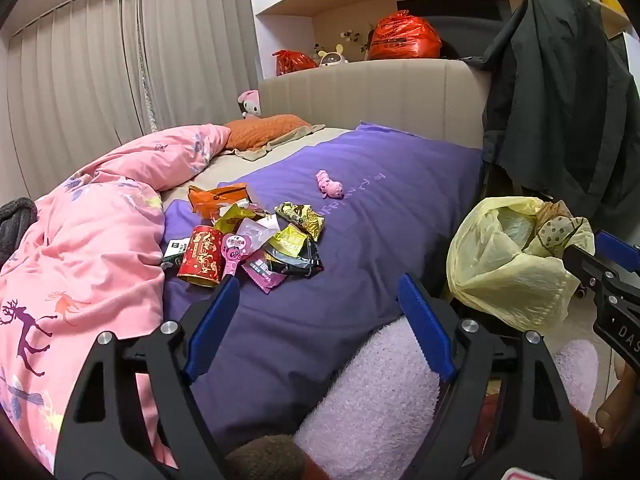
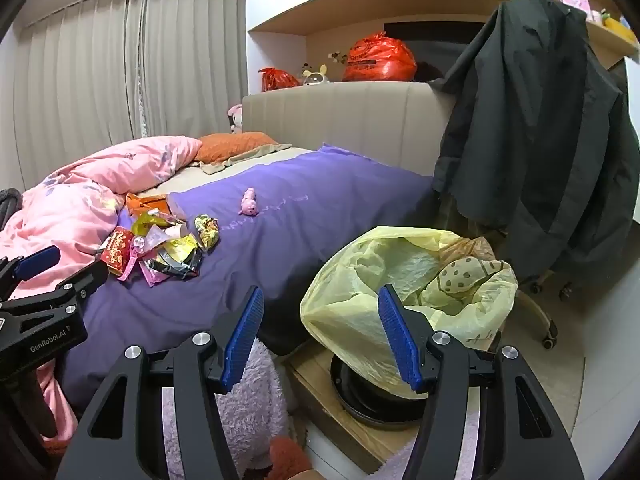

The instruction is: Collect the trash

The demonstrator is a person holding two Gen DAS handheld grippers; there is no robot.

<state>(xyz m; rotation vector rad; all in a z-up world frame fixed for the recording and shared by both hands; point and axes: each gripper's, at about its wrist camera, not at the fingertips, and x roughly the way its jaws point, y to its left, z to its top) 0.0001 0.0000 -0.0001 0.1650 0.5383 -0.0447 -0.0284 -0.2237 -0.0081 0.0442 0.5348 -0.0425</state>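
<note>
Left wrist view: the left claw (image 1: 320, 312) is angled downward over the purple blanket (image 1: 360, 208), released, its two blue pads wide apart with nothing between them. The trash pile (image 1: 248, 240) lies on the blanket at 11 o'clock from the claw, apart from it. Countable in the pile: one red can (image 1: 202, 256), one orange packet (image 1: 216, 198), and several crumpled wrappers whose exact number cannot be told. One pink toy (image 1: 330, 186) lies on the blanket at 12 o'clock. One yellow bag (image 1: 516, 268) stands open at 3 o'clock, beside the bed. Two red bags (image 1: 404, 36) sit on the ledge behind the headboard.

Right wrist view: the right claw (image 2: 320, 336) is angled downward, released, empty, just before the yellow bag (image 2: 404, 280), whose mouth is at 1 o'clock. The trash pile (image 2: 160, 248) lies at 10 o'clock. The left claw (image 2: 38, 272) enters at 9 o'clock. One dark coat (image 2: 540, 132) hangs at 2 o'clock.
</note>
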